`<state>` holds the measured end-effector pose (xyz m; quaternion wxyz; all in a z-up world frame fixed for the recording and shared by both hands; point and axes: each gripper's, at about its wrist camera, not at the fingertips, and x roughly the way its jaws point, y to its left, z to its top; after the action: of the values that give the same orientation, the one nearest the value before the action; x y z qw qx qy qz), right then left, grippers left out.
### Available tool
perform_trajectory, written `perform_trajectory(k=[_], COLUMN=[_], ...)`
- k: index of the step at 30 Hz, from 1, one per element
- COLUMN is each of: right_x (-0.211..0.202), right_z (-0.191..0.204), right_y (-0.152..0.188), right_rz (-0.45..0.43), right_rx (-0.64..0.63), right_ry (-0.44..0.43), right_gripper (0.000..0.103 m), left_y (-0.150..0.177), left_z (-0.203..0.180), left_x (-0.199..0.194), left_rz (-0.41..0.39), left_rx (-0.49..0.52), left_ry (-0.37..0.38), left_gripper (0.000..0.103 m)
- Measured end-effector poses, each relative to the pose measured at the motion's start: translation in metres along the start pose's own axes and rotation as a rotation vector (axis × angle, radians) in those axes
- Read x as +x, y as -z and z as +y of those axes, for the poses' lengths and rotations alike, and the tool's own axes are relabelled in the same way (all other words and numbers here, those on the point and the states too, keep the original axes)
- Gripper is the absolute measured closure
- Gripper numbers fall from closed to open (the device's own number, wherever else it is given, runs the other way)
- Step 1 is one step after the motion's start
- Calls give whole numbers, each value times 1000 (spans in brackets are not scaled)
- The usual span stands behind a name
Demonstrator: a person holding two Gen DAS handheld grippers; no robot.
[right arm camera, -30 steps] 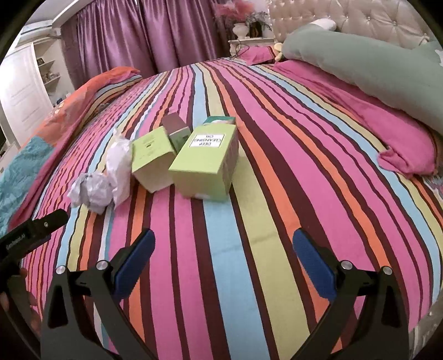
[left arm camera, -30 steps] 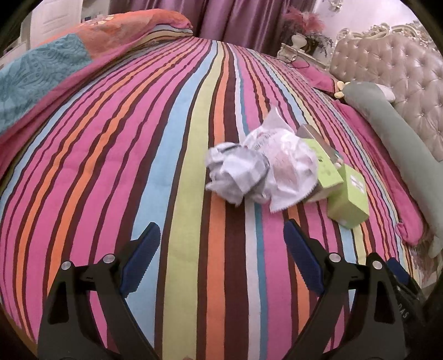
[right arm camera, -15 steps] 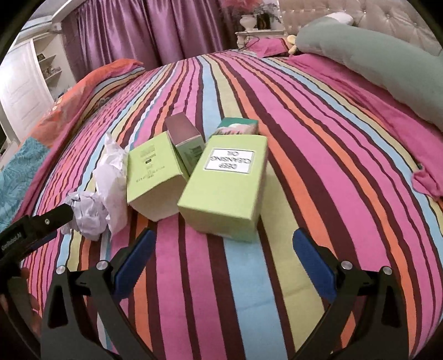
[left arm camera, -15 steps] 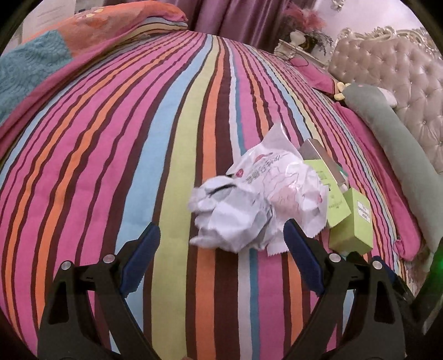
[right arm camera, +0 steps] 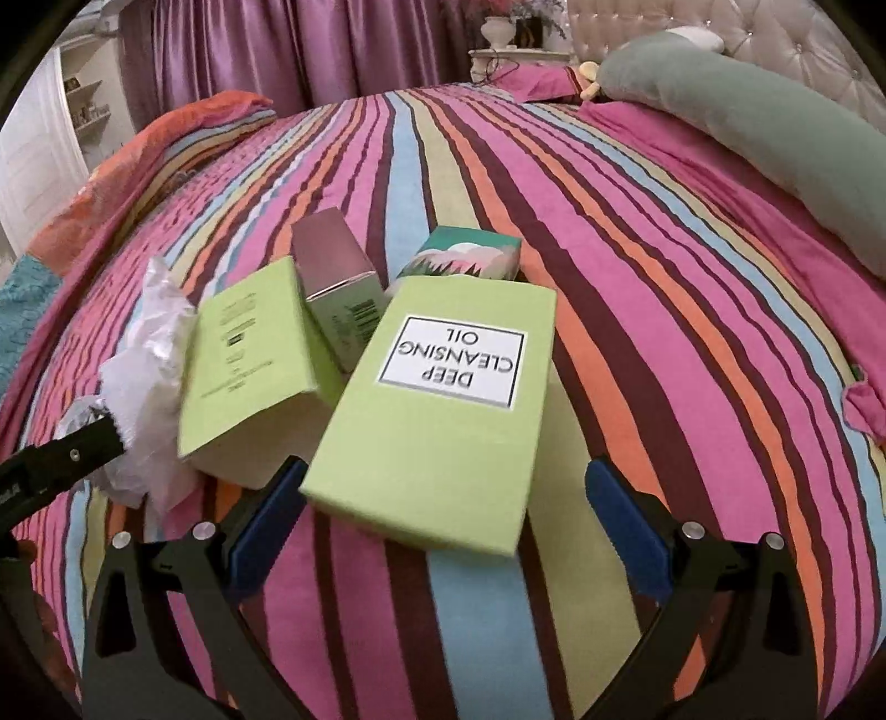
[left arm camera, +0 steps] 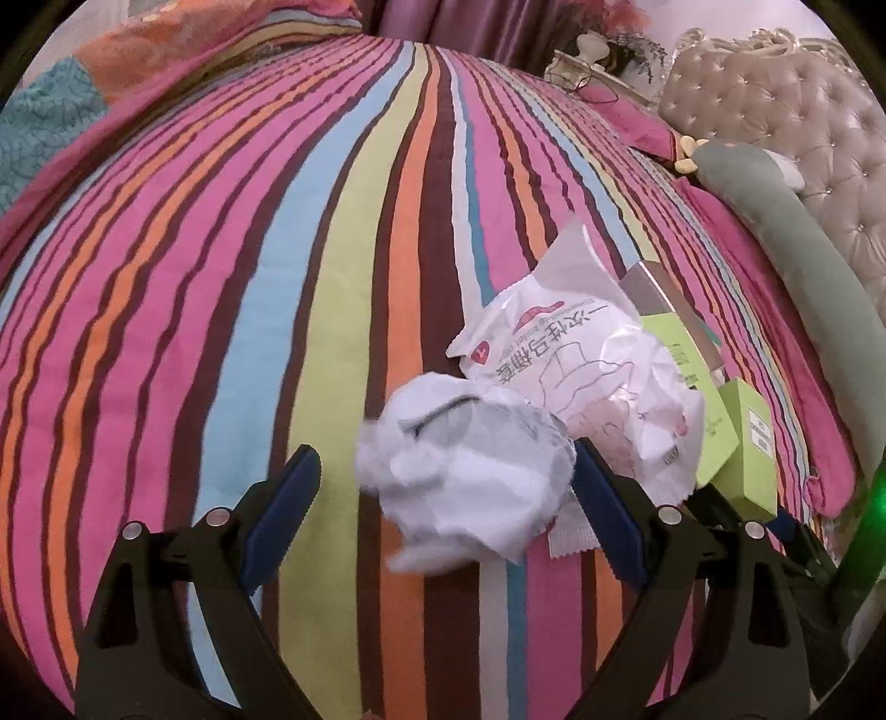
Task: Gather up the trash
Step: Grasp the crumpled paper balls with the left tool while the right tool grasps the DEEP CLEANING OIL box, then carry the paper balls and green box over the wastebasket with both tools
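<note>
Left gripper (left arm camera: 446,493) spread wide at lower frame, crumpled paper ball (left arm camera: 465,471) between the blue pads, unpinched. Right gripper (right arm camera: 443,509) likewise spread, near end of the green box (right arm camera: 443,410) between its fingers, not clamped. White wrapper (left arm camera: 587,376) just right of the ball on the striped bedspread (left arm camera: 277,277); more boxes behind.

A striped bedspread (right arm camera: 637,310) covers the bed, with a green pillow (right arm camera: 775,127) by the tufted headboard (left arm camera: 803,138) and purple curtains (right arm camera: 332,50) behind.
</note>
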<state>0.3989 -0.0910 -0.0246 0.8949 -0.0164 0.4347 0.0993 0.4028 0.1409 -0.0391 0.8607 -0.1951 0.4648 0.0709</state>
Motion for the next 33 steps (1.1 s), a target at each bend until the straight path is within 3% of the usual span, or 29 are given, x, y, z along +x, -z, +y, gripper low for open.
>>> perform_trajectory(k=[6, 10, 12, 13, 15, 23, 33], right_x=[12, 13, 12, 12, 11, -7, -56], right_z=[-5, -7, -6, -6, -6, -22, -40], right_y=[-5, -5, -5, -5, -6, 6, 53], right_rz=[24, 26, 22, 22, 21, 23, 1], right_rx=[-3, -4, -19, -25, -35, 7, 70], right_ry=[26, 27, 29, 27, 29, -21, -56], right_gripper=[9, 18, 24, 31, 44, 45, 45], left_y=[-2, -2, -2, -2, -1, 17, 63], left_z=[0, -7, -10, -14, -19, -17, 0], left_x=[12, 17, 18, 17, 17, -7, -58], left_rz=[13, 18, 12, 9, 13, -23, -70], left_rx=[-22, 19, 47, 66, 98, 110, 80], left_ry=[8, -6, -7, -2, -22, -45, -14], left_gripper=[15, 16, 26, 37, 40, 42, 42])
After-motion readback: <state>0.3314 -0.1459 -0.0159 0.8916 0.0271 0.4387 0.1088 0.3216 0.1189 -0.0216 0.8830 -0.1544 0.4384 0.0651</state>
